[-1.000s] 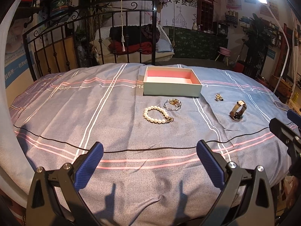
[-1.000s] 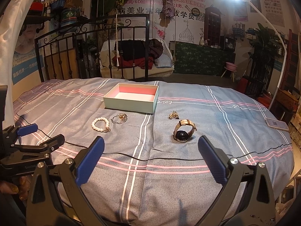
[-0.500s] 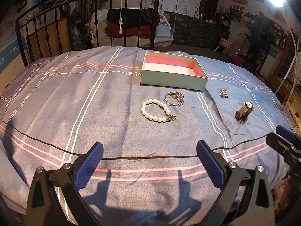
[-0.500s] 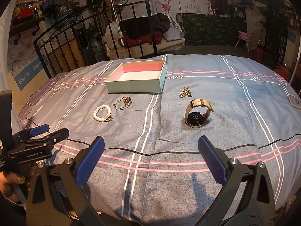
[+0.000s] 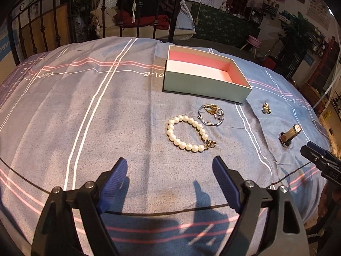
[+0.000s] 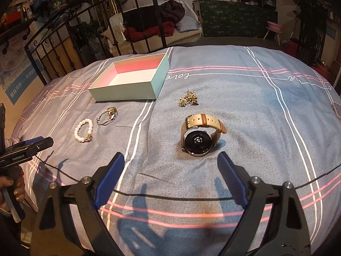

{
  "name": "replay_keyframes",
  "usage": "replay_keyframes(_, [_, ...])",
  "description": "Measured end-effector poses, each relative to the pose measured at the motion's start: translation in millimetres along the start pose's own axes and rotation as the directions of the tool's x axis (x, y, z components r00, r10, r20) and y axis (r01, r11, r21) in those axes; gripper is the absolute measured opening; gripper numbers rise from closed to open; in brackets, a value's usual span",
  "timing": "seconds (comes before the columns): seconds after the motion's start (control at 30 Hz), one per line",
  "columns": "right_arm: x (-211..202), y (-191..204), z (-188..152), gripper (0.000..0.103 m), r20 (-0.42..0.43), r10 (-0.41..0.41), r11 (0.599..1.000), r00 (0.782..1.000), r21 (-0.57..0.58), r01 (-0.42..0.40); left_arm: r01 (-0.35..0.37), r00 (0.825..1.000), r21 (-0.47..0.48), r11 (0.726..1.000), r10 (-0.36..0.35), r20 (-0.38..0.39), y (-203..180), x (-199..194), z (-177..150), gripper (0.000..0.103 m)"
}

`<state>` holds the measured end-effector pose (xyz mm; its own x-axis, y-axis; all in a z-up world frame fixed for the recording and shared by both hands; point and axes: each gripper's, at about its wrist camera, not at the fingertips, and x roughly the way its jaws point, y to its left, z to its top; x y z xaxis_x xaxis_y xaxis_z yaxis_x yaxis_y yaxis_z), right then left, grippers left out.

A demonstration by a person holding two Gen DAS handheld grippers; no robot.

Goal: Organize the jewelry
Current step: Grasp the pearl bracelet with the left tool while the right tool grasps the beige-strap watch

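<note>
An open mint-green box [image 5: 204, 85] with a pink and white inside sits on the bed; it also shows in the right wrist view [image 6: 127, 91]. A pearl bracelet [image 5: 187, 133] and a silver bangle with gold pieces [image 5: 211, 113] lie in front of it. A small gold trinket [image 5: 266, 108] and a tan-strapped watch [image 6: 198, 136] lie to the right. My left gripper [image 5: 169, 172] is open, just short of the pearl bracelet. My right gripper [image 6: 170, 170] is open, just short of the watch.
The bed has a blue striped cover [image 5: 85, 117] and a black iron headboard [image 5: 64, 21] behind. A phone [image 6: 337, 108] lies near the bed's right edge. Furniture and clutter stand beyond the bed.
Both grippers have moved forward and tilted down over the bed. The left one has closed in on the pearl bracelet, the right one on the watch. Both stay open.
</note>
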<state>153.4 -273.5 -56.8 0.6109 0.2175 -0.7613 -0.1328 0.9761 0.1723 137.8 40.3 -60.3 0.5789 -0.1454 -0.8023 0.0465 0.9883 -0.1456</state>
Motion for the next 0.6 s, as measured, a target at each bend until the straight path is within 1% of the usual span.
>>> replay_keyframes(0.03, [6,-2,3,0.070,-0.015,-0.004,1.000,1.000,0.001,0.004,0.005,1.000,0.007,1.000,-0.004,-0.007,-2,6,2,0.072])
replay_keyframes(0.17, [16,-2,10,0.062,-0.016,0.004,1.000,1.000,-0.014,-0.004,0.024,0.999,0.006,1.000,-0.024,-0.047,2,25,10,0.054])
replay_keyframes(0.2, [18,0,11,0.061,-0.014,0.004,1.000,1.000,-0.018,-0.004,0.025,0.998,0.000,1.000,-0.025,-0.058,3,29,13,0.051])
replay_keyframes(0.23, [20,2,12,0.057,-0.013,0.010,1.000,1.000,-0.021,-0.010,0.028,0.998,-0.003,1.000,-0.028,-0.065,4,32,15,0.046])
replay_keyframes(0.3, [23,5,12,0.051,-0.011,0.020,0.999,1.000,-0.034,-0.020,0.030,0.997,0.018,0.999,-0.029,-0.078,2,40,21,0.041])
replay_keyframes(0.37, [27,7,14,0.048,-0.004,0.012,0.999,1.000,-0.042,-0.013,0.023,0.995,0.039,0.999,-0.019,-0.102,-1,51,25,0.034])
replay_keyframes(0.43, [32,7,16,0.041,-0.010,0.010,0.999,1.000,-0.040,-0.011,0.030,0.991,0.037,0.999,-0.025,-0.128,-1,62,28,0.033])
replay_keyframes(0.53, [39,8,18,0.036,-0.021,0.015,0.999,1.000,-0.047,-0.016,0.007,0.992,0.032,0.999,-0.003,-0.129,2,71,35,0.032])
replay_keyframes(0.57, [40,8,18,0.034,-0.020,0.007,0.999,1.000,-0.052,-0.008,0.009,0.992,0.026,1.000,-0.006,-0.128,3,72,36,0.032])
replay_keyframes(0.6, [43,8,19,0.031,-0.021,-0.003,0.999,1.000,-0.054,0.001,0.005,0.992,0.024,1.000,-0.002,-0.130,4,73,38,0.032])
